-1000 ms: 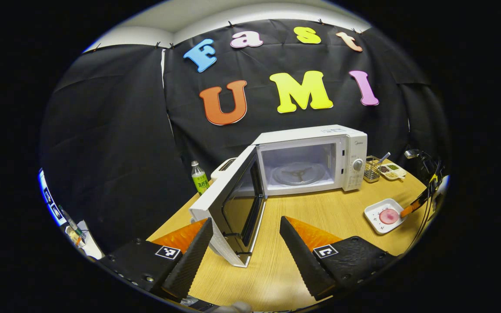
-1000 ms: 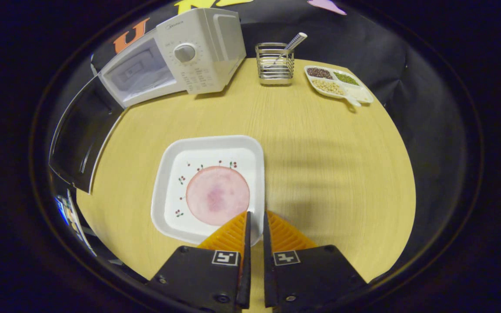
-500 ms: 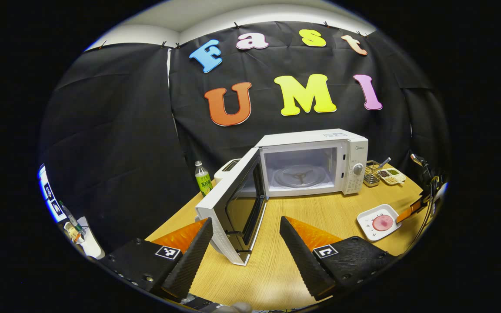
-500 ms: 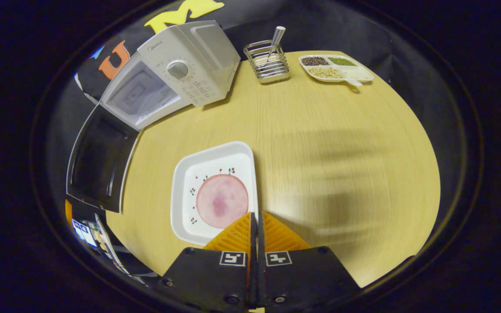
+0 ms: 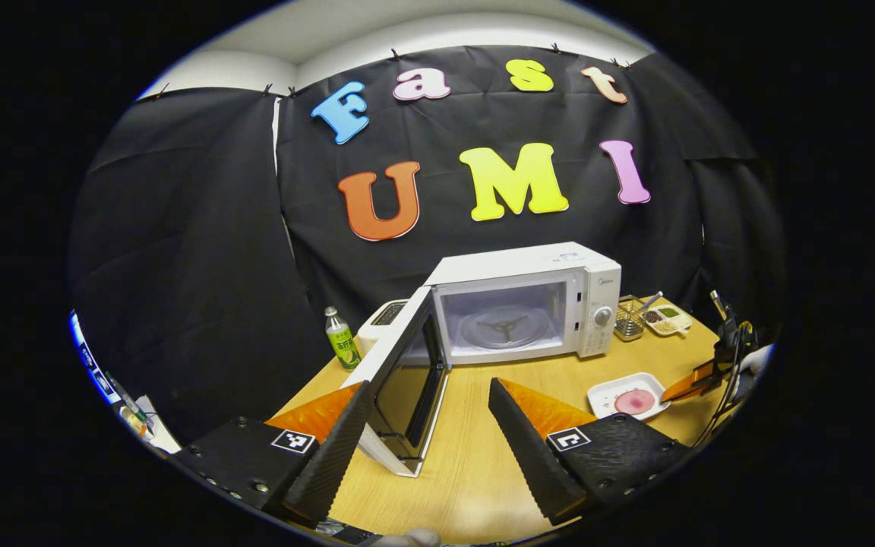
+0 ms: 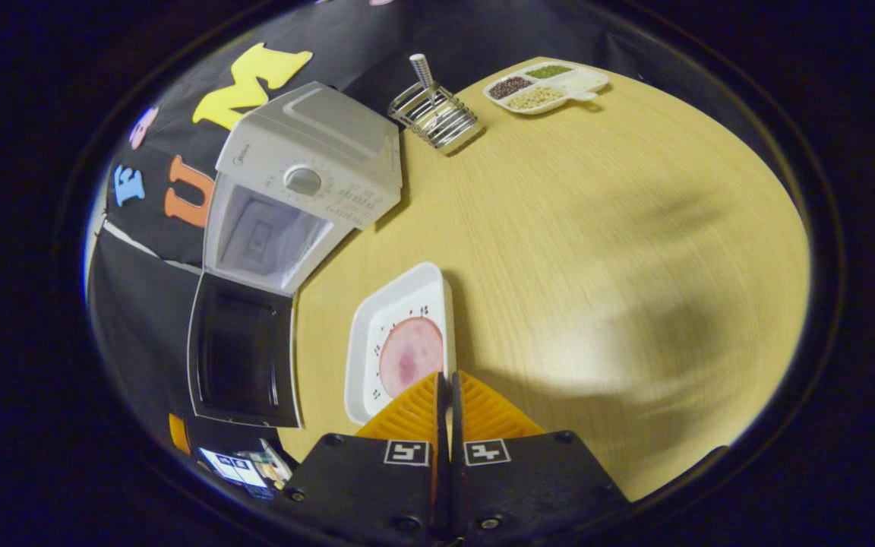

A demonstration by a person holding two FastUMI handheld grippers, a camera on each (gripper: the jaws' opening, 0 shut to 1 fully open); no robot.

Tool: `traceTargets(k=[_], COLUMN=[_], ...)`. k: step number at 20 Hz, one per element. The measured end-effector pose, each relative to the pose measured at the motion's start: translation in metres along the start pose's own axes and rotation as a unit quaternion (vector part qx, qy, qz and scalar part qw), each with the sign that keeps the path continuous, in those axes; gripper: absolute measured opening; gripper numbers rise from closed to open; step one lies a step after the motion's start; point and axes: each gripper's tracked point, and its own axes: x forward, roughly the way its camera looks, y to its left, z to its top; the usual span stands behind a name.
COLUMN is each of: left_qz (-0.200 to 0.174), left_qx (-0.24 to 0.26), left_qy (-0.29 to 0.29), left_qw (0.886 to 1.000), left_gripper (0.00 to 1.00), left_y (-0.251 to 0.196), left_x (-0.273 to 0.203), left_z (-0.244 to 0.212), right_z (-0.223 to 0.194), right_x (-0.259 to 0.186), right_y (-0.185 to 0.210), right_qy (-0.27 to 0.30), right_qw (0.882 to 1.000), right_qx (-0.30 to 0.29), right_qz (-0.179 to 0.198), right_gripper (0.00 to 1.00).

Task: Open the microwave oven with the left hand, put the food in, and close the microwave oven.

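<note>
Table (image 5: 475,463): light wood-grain top; carries every item listed below.
Microwave oven (image 5: 529,262): white, at the back of the table against the black cloth wall; cavity exposed, glass turntable (image 5: 502,328) visible inside; control dial on the right-hand panel.
Microwave door (image 5: 399,380): swung wide on its left hinge, dark window facing the cavity, lower corner near the front table edge, directly ahead of the left gripper.
Left gripper (image 5: 426,437): fingers spread wide apart, gripping nothing; the door edge sits in the gap between them, farther off. Contact with the door cannot be determined.
Right gripper (image 6: 446,414): fingers pressed together on the near right rim of the plate. In the left gripper view it appears at the far right, at the plate edge.
Plate (image 6: 377,334): white, square, rounded corners, small printed motifs; in front of and to the right of the oven, tilted in the right gripper view.
Food (image 6: 411,357): round pink slice lying flat on the plate, toward the gripped edge.
Divided dish (image 6: 548,80): holds beans or grains in separate compartments, far right corner.
Wire rack (image 6: 437,118): metal, beside the oven, holds one utensil.
Bottle (image 5: 341,340): green label, left of the oven.
</note>
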Motion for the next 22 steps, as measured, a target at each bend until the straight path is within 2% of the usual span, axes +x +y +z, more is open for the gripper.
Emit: traceTargets(k=[4, 12, 14, 15, 21, 22], left_qz=[-0.027, -0.053, -0.056, -0.056, -0.052, -0.051], left_qx=[-0.01, 0.01, 0.01, 0.011, 0.022, 0.019], left_qy=[-0.009, -0.01, -0.005, -0.003, -0.004, -0.007], left_qw=[1.0, 0.998, 0.998, 0.998, 0.998, 0.998], left_gripper=[0.95, 0.95, 0.95, 0.95, 0.95, 0.95], left_y=[-0.025, -0.042, -0.043, -0.042, -0.025, -0.02], left_x=[0.002, 0.008, 0.007, 0.01, 0.022, 0.025], left_z=[0.018, 0.03, 0.028, 0.026, 0.019, 0.017], right_z=[0.012, 0.044, 0.053, 0.058, 0.074, 0.074], right_x=[0.003, 0.034, 0.051, 0.059, 0.109, 0.118], right_y=[0.046, 0.159, 0.182, 0.191, 0.236, 0.242], right_qy=[-0.031, -0.12, -0.149, -0.165, -0.245, -0.259], right_qw=[0.999, 0.988, 0.984, 0.981, 0.957, 0.952], right_qx=[0.009, 0.045, 0.058, 0.068, 0.141, 0.152], right_qz=[0.04, 0.086, 0.082, 0.076, 0.061, 0.052], right_gripper=[0.04, 0.04, 0.0, 0.04, 0.04, 0.0])
